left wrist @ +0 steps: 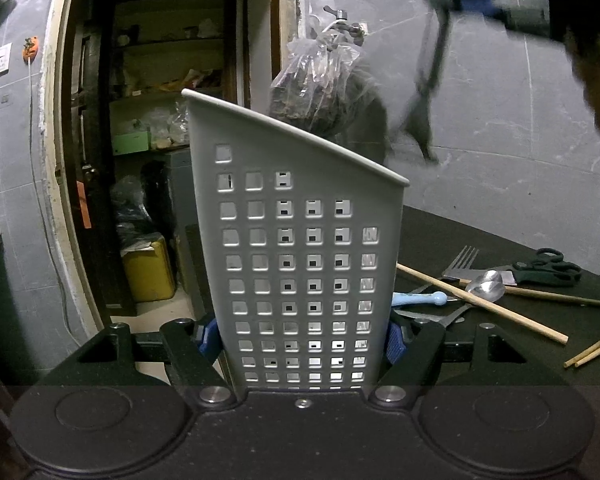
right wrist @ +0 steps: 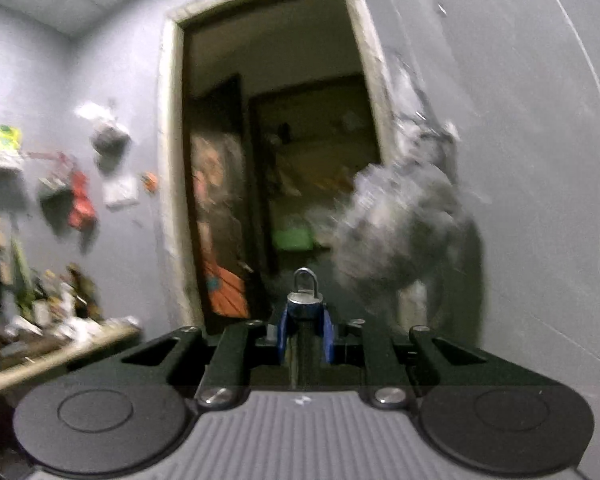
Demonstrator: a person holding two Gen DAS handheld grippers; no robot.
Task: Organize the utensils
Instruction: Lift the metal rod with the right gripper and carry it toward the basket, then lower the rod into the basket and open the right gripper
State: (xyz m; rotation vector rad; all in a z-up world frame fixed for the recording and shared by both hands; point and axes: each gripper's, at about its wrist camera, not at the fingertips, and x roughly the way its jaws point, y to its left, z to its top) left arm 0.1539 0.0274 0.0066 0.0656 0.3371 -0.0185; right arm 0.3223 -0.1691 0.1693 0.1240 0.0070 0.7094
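Left wrist view. The left gripper [left wrist: 300,340] clamps a grey perforated utensil holder [left wrist: 300,248] between its blue pads [left wrist: 208,338], one pad on each side wall near the base; the holder stands upright at frame centre, its top rim slanting down to the right. At the lower right, on the dark table [left wrist: 500,360], lie the loose utensils: a fork [left wrist: 462,262], a metal spoon [left wrist: 486,286], a light blue handle [left wrist: 420,299], black-handled scissors [left wrist: 544,268] and several wooden chopsticks [left wrist: 480,304], the longest crossing in front of the spoon. The blue handle lies just beside the holder's right wall; whether it touches cannot be told. In the upper right corner the right gripper [left wrist: 444,0] appears blurred, above the table, with a dark long-handled utensil [left wrist: 430,76] hanging down from its fingers, clear of the holder. A clear plastic bag [left wrist: 320,80] hangs on the grey wall behind, next to an open doorway [left wrist: 160,120].

Right wrist view. The right gripper [right wrist: 305,320] is closed on the dark utensil [right wrist: 305,352], whose handle runs between the blue pads [right wrist: 283,332]; a metal hanging loop [right wrist: 305,280] at the handle's end stands above the fingertips. The background is motion-blurred: the doorway [right wrist: 280,140] at centre, the plastic bag [right wrist: 400,220] to its right.
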